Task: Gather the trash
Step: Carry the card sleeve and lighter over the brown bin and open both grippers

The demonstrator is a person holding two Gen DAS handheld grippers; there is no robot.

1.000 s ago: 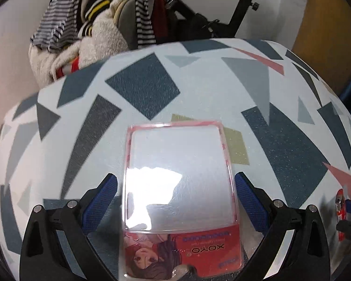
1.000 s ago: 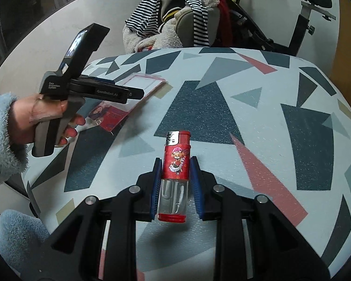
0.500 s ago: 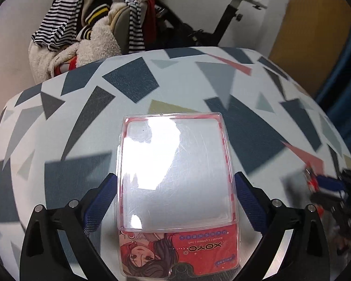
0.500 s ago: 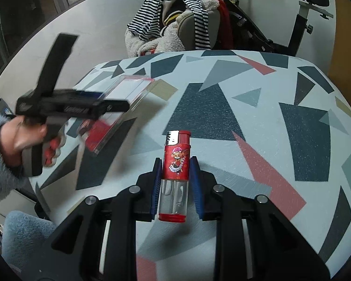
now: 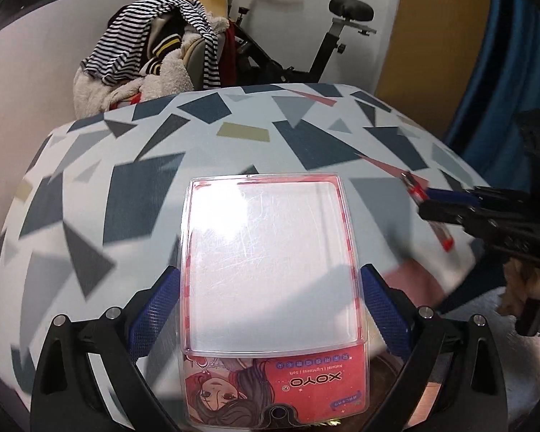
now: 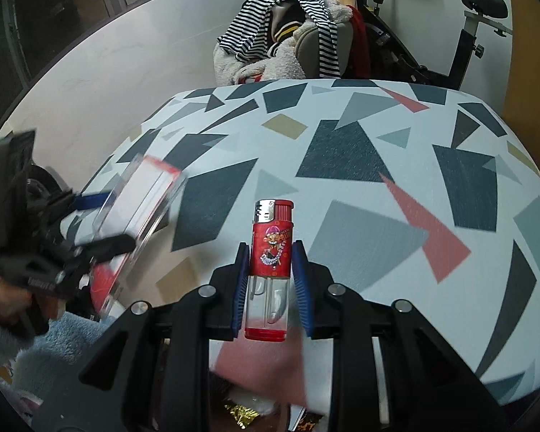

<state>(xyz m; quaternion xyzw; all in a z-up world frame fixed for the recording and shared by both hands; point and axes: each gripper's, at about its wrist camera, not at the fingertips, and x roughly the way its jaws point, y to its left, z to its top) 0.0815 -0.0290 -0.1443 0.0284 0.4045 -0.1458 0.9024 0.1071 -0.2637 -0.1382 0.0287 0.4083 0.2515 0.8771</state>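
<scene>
A clear plastic package (image 5: 271, 277) with a red printed card is being held between the blue pads of the left gripper (image 5: 270, 309), lifted over the near edge of the patterned table (image 5: 234, 151). The right gripper (image 6: 271, 280) is clamping a red lighter (image 6: 270, 270) narrowly between its fingers, above the same tabletop. Beyond the far edge, a heap of striped and fleecy clothes (image 6: 288, 36) is draping a chair, with an exercise bike (image 6: 478, 28) standing beside it.
</scene>
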